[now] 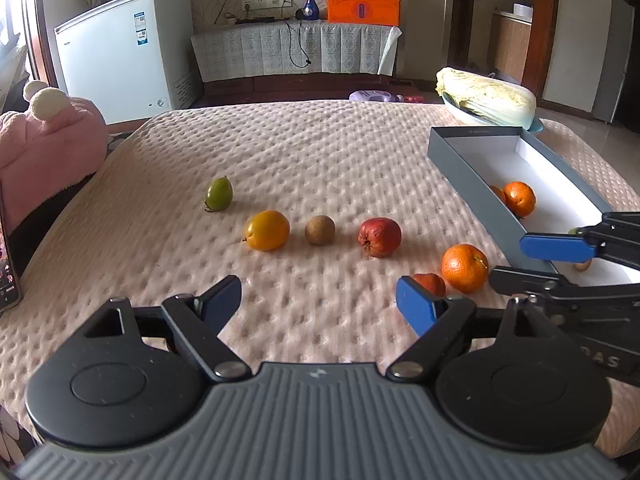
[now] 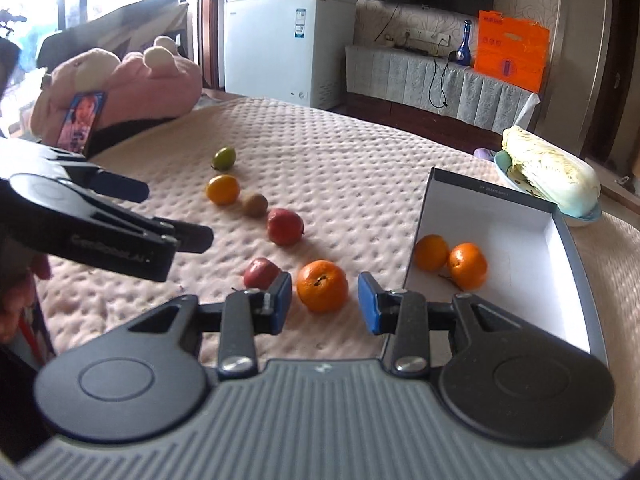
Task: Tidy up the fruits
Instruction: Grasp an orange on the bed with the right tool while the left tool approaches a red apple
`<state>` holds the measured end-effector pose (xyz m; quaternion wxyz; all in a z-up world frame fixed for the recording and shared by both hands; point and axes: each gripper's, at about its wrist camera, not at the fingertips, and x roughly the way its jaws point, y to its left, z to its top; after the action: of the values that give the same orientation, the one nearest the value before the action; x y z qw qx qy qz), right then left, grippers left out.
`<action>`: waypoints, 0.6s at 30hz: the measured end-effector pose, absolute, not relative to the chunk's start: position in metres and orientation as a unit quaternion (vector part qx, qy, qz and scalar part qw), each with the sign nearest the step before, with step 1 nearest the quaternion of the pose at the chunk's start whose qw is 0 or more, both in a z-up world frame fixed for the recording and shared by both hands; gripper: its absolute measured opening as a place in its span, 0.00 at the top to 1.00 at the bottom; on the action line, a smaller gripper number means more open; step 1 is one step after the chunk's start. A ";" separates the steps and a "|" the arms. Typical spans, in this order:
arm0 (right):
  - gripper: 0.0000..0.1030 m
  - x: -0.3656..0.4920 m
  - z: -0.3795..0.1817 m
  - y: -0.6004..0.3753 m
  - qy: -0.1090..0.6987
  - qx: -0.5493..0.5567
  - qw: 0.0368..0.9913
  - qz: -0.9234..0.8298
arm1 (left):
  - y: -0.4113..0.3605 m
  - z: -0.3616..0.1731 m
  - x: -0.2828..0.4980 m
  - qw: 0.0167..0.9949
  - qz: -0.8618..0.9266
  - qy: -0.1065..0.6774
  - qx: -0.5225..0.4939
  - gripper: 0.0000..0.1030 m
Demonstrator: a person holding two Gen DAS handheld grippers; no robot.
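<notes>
The work surface was a pale pink quilted bedspread (image 1: 320,152) with a dimpled weave, set in a living room with a white chest freezer (image 1: 124,48), a wall-mounted television and a lace-covered cabinet at the far wall. A pink plush toy (image 1: 48,140) lay at the left edge; a head of napa cabbage (image 1: 488,96) sat in a dish at the far right.

An oblong grey cardboard box with a white interior (image 2: 500,216) lay at the right, its long axis running near to far, holding two round orange mandarins (image 2: 450,260).

On the bedspread a loose row ran from far left to near right: a green oval fruit (image 1: 218,193), a yellow-orange round fruit (image 1: 267,230), a brown fuzzy kiwi (image 1: 319,230), a wrinkled red apple (image 1: 379,237), a small red fruit (image 2: 261,273) and a dimpled orange mandarin (image 2: 322,285).

The left gripper (image 1: 320,300) was released, jaws wide, empty. The right gripper (image 2: 325,304) was likewise released, its blue pads either side of the near mandarin, apart from it.
</notes>
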<state>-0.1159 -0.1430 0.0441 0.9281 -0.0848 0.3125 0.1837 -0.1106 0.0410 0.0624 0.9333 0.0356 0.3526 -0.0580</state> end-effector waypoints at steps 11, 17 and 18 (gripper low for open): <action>0.61 -0.092 0.022 -0.127 0.348 -0.082 0.921 0.153 | 0.041 0.064 -0.113 0.931 -0.070 0.357 0.026 0.15; 0.61 -0.083 0.016 -0.115 0.358 -0.078 0.917 0.157 | 0.045 0.064 -0.112 0.930 -0.069 0.360 0.017 0.15; 0.61 -0.082 0.013 -0.113 0.360 -0.080 0.916 0.155 | 0.045 0.064 -0.112 0.930 -0.068 0.360 0.017 0.15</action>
<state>-0.0816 -0.1132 0.0135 0.9163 -0.0803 0.3603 0.1552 -0.1122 0.0454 0.0636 0.9302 0.0169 0.3604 -0.0675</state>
